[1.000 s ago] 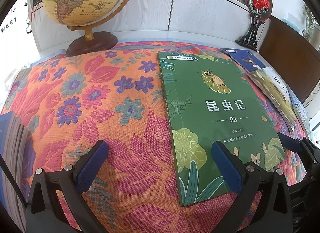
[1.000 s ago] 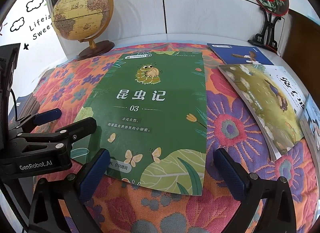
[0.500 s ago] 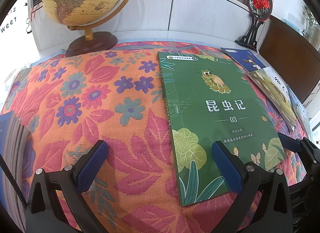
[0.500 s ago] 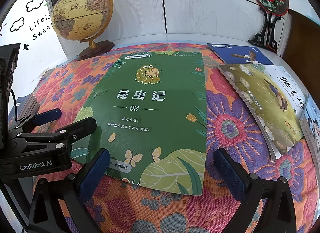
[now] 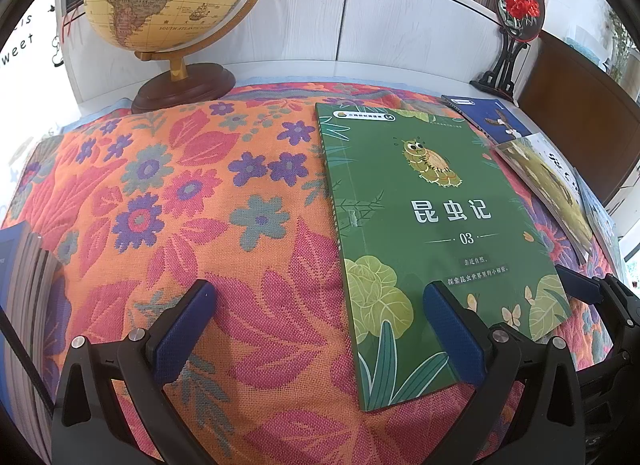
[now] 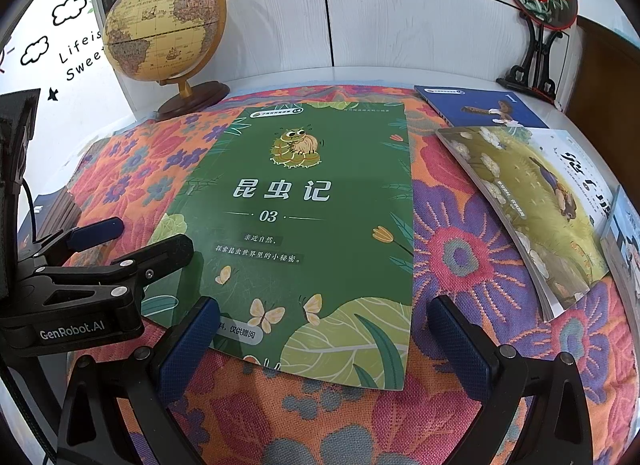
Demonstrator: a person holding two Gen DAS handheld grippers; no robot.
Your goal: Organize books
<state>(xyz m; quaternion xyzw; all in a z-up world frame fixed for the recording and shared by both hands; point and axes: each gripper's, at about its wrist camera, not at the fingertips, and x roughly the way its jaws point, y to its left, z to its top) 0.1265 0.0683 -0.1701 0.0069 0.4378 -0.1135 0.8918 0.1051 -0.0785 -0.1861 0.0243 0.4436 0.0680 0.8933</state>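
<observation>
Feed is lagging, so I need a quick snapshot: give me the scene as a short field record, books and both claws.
surface: floral cloth
green book: flat, closed, cover up, centre of cloth
blue book: flat, far right
yellow-green book: flat, right of green book
left claw: open, empty, right finger over green book's near edge
right claw: open, empty, near green book's near edge
globe: back left

Open left hand-held gripper [image 5: 320, 329] hovers beside the green book [image 5: 432, 233].
</observation>
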